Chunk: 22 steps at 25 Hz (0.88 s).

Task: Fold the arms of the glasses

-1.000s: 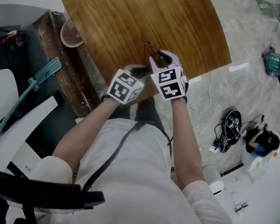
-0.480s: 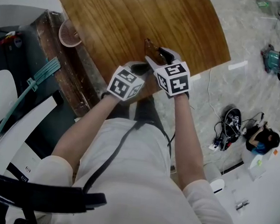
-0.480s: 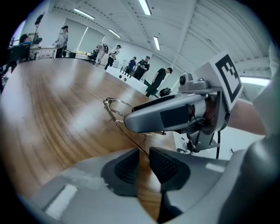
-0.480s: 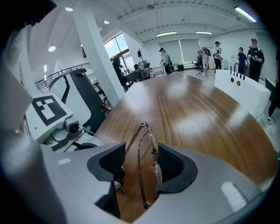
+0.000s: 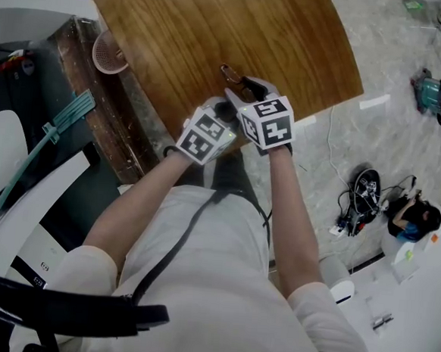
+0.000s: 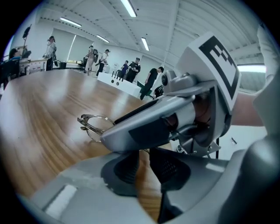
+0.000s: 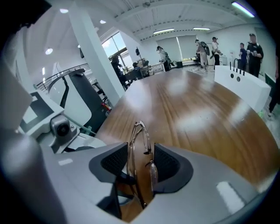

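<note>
Thin metal-framed glasses [image 5: 230,75] sit near the front edge of the wooden table [image 5: 217,27]. In the right gripper view the glasses [image 7: 140,144] stand on edge between the two pads of my right gripper [image 7: 141,168], close to both. Its jaws are closing, and no squeeze shows. My left gripper [image 5: 224,109] is beside it on the left. Its dark tip reaches the near end of the glasses' arm. In the left gripper view my left gripper [image 6: 144,168] shows only a narrow gap. The lens rim [image 6: 94,127] pokes out past the right gripper's body [image 6: 175,118].
A pink mesh cup [image 5: 108,52] sits on the dark ledge left of the table. White furniture [image 5: 21,194] stands at the left. Cables and gear [image 5: 363,198] lie on the floor at the right. People stand far off [image 6: 131,70] in the hall.
The right gripper has rolled, so its marker cube faces differently. The left gripper has rolled and closed in on the right one. Both grippers and the glasses sit slightly further up-left.
</note>
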Each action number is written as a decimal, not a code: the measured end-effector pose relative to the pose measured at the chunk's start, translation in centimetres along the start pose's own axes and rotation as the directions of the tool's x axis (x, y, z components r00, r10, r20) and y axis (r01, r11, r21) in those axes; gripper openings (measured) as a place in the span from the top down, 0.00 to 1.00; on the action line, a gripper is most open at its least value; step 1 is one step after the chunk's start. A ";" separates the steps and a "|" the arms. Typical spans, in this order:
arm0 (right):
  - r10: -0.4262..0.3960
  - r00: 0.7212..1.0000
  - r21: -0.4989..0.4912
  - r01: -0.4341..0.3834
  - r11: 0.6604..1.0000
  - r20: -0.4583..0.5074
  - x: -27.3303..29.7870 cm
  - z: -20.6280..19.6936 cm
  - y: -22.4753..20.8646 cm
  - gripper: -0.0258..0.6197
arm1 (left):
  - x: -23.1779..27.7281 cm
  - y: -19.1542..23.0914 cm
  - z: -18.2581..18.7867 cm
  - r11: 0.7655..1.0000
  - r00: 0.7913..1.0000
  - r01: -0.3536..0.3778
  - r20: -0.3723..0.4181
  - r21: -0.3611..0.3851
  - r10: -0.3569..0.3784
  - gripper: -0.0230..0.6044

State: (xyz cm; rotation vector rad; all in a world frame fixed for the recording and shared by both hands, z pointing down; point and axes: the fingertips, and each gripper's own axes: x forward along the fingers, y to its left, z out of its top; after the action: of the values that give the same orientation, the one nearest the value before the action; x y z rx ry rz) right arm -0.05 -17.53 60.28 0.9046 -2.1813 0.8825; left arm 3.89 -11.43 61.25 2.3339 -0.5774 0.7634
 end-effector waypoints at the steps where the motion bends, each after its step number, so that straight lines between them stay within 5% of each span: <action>1: -0.007 1.000 -0.024 0.007 1.000 -0.010 0.1 0.0 0.0 0.66 | 0.0 0.0 -0.1 1.000 1.000 -0.001 -0.004 0.006 0.001 0.83; 7: -0.063 0.998 -0.235 0.056 0.970 -0.022 -0.1 -0.1 0.8 0.70 | -1.0 -1.2 -2.7 1.000 0.998 0.022 -0.060 0.011 -0.021 0.83; 13: -0.085 0.996 -0.503 0.081 0.860 0.016 0.0 -0.5 2.4 0.70 | -3.5 -0.7 -5.8 1.000 0.996 -0.002 -0.089 -0.013 0.001 0.83; 15: -0.088 0.996 -0.607 0.082 0.790 0.019 0.2 -0.9 2.9 0.70 | -4.2 -0.2 -6.2 1.000 0.996 -0.017 -0.090 -0.015 0.015 0.83; 18: -0.108 0.994 -0.765 0.076 0.639 0.008 0.5 -2.1 3.5 0.69 | -5.1 0.4 -6.5 0.999 0.996 -0.041 -0.086 -0.018 0.039 0.83; 22: -0.108 0.994 -0.873 0.066 0.482 0.016 0.7 -3.6 4.2 0.69 | -6.2 0.6 -6.8 0.997 0.995 -0.070 -0.074 -0.021 0.069 0.83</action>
State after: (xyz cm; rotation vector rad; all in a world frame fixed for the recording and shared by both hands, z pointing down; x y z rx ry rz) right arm -2.64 -12.75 61.51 0.4273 -2.0942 -0.3399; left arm -3.61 -6.07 61.94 2.2643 -0.6344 0.8662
